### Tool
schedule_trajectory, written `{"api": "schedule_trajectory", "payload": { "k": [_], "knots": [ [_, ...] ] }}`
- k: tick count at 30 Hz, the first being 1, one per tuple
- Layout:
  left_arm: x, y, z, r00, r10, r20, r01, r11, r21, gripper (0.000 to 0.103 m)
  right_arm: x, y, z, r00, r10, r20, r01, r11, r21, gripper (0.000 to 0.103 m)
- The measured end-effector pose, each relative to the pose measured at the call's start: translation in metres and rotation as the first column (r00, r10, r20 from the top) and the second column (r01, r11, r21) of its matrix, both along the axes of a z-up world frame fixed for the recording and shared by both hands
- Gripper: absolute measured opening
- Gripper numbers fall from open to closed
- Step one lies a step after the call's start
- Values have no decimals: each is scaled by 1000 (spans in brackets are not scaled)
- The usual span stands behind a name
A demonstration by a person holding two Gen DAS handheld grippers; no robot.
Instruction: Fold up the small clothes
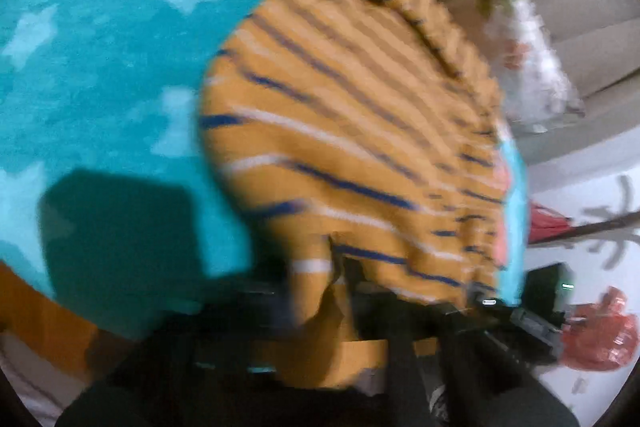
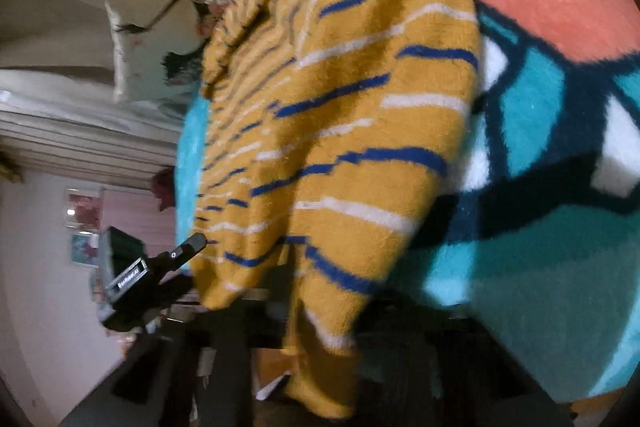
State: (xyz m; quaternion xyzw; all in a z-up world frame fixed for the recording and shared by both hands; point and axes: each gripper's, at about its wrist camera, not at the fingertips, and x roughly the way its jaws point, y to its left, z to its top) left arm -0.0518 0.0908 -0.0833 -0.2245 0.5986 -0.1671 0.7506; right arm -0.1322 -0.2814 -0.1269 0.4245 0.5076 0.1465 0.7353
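**Striped garment gripped at two points over the rug**

Nearest the lens in the left wrist view, the left gripper (image 1: 340, 311) is closed on a fold of the mustard sweater (image 1: 352, 131); knit fabric bunches over the dark fingers and hides their tips. The picture is blurred, so exact pad contact cannot be resolved, but the jaws stand narrow with cloth between them.

In the right wrist view, the right gripper (image 2: 312, 311) is likewise closed on the lower hem of the sweater (image 2: 340, 131). Fabric drapes over both fingers and conceals them.

The sweater, mustard with blue and white stripes, is stretched from both grippers toward the far side of the scene. It hangs over a teal rug (image 1: 100, 75) with pale stars. In the right wrist view the rug (image 2: 560, 107) shows coral, white and dark-outlined shapes to the right of the garment.

The left gripper's body (image 2: 144, 287) appears at the near left of the right wrist view, just beside the sweater's edge. A pale cushion (image 2: 148, 55) lies far left.
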Motion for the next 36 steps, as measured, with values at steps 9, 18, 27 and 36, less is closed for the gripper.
{"api": "schedule_trajectory", "payload": {
  "k": [9, 18, 27, 36],
  "knots": [
    [-45, 32, 30, 997, 61, 39, -62, 998, 24, 7, -42, 0, 29, 992, 126, 6, -126, 992, 16, 9],
    [-68, 33, 37, 996, 91, -6, -91, 995, 43, 7, -68, -10, 23, 986, 155, -65, -149, 984, 96, 9],
    [-58, 27, 34, 991, 128, -29, -126, 990, 58, 7, -56, -10, 25, 977, 202, -63, -199, 979, 55, 10],
    [-46, 22, 56, 982, 188, 26, -189, 981, 42, 7, -34, -21, 47, 979, 202, 13, -202, 979, 30, 10]
  ]
}}
